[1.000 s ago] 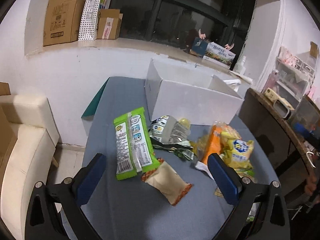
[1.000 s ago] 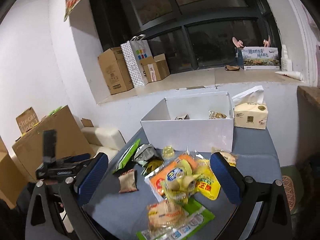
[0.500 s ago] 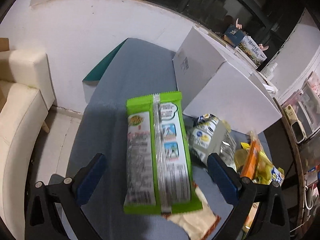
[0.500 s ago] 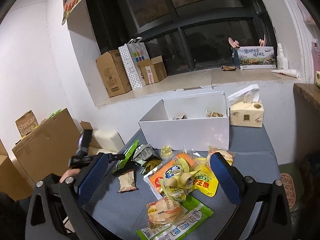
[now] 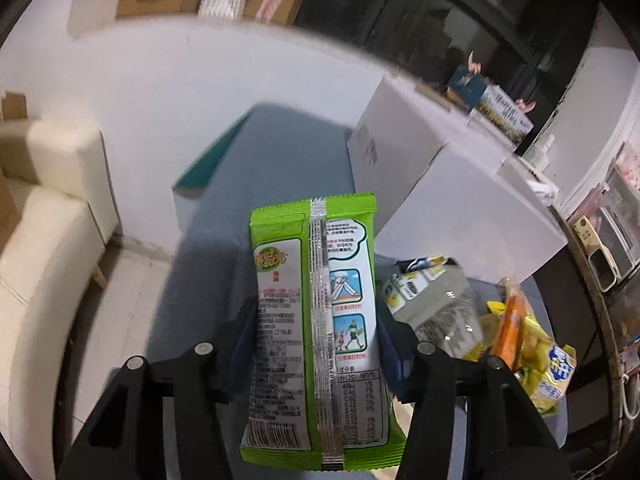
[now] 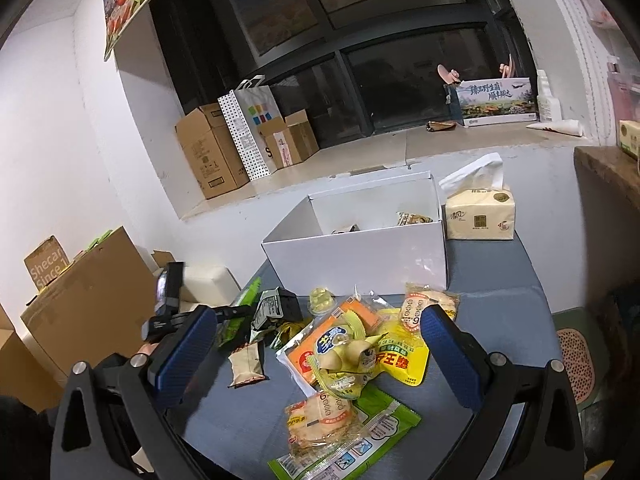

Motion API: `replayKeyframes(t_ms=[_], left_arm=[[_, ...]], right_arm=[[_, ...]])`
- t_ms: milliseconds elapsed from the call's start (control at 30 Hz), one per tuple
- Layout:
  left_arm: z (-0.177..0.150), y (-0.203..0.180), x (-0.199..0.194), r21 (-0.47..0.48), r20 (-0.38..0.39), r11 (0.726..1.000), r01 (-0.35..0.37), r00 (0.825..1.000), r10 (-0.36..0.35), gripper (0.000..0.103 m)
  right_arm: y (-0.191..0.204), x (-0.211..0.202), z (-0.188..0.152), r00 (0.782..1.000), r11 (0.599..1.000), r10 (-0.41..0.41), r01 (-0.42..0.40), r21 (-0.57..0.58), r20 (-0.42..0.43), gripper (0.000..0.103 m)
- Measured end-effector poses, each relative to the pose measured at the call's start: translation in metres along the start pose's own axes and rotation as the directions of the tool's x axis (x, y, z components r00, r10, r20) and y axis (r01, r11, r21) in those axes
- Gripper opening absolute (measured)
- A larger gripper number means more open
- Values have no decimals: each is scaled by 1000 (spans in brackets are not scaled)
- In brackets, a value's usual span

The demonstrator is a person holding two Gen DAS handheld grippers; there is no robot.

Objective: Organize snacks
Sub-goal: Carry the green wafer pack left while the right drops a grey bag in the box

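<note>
While the left wrist view is filled by a green snack packet (image 5: 316, 320) seen from its printed back, with its centre seam running lengthwise, the right wrist view shows that same packet only as a thin green edge (image 6: 244, 306) behind the other gripper. The left gripper (image 5: 316, 344) is clamped on the packet from both sides, its blue pads pressed into the long edges, and the packet's far end points toward the white cardboard box (image 5: 440, 184). From this side the box shows only its outer walls; its inside is hidden.

Seen from the right wrist, the box (image 6: 360, 248) stands open at the back of the blue-grey worktop (image 6: 500, 312), and at least two small wrapped snacks lie in it, a brownish one (image 6: 414, 218) against the far wall and a darker one (image 6: 344, 230) near the front wall. A tissue pack (image 6: 480, 218) sits just beside the box on its right. The right gripper (image 6: 320, 358) hangs wide apart above the pile of loose snacks, holding nothing: a yellow bag (image 6: 396, 354), an orange packet (image 6: 320, 344), a round-cracker pack (image 6: 320, 420) lying on a second green packet (image 6: 360, 440), a small brown sachet (image 6: 246, 364), a silver bag (image 6: 272, 310) and a clear jelly cup (image 6: 322, 300). The left wrist view catches only the silver bag (image 5: 436, 304) and part of the yellow and orange packets (image 5: 532, 352) to the right of the held packet. Cardboard cartons (image 6: 208, 156) and a dotted paper bag (image 6: 252, 128) stand on the window sill behind.
</note>
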State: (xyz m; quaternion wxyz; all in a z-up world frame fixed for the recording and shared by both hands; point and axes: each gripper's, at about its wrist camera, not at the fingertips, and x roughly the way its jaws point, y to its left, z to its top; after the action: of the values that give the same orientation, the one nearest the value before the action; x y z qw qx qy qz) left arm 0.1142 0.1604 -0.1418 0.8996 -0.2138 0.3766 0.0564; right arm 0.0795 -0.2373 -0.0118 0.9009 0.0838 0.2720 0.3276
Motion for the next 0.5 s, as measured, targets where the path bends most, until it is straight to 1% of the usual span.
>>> replayKeyframes(t_ms=[67,100,167,233,300,367,500], left_arm=[[-1,-5,-25,27,60,1000,9,998,-11,59],[1,-5,-34,37,78,999,9,997,-12,59],[-1,-14,-61,76,136,997,8,990,-19,59],[-2,-21,-81,92,171,996,19,985,-35,59],[-4,-24,-101,92,196,994,52,978,-69,59],[-7,-28,-122,93,231,994,61,970,-81,59],[-17,-35,-157,138,295,990,21,954,-61,59]], right_arm=[[2,4,-1,1000,1000,2,-2,-9,-12,103],[4,6,-1,1000,1000,4,-4,-15,-19,103],[10,13,-2,999,999,7,-9,-36,-36,103],[18,21,-3,999,997,10,-14,-72,-53,103],[30,32,-5,997,992,9,-19,-125,-82,103],[44,48,-6,993,981,6,-28,-190,-115,103],[74,92,-8,978,947,-13,-54,-317,-207,103]])
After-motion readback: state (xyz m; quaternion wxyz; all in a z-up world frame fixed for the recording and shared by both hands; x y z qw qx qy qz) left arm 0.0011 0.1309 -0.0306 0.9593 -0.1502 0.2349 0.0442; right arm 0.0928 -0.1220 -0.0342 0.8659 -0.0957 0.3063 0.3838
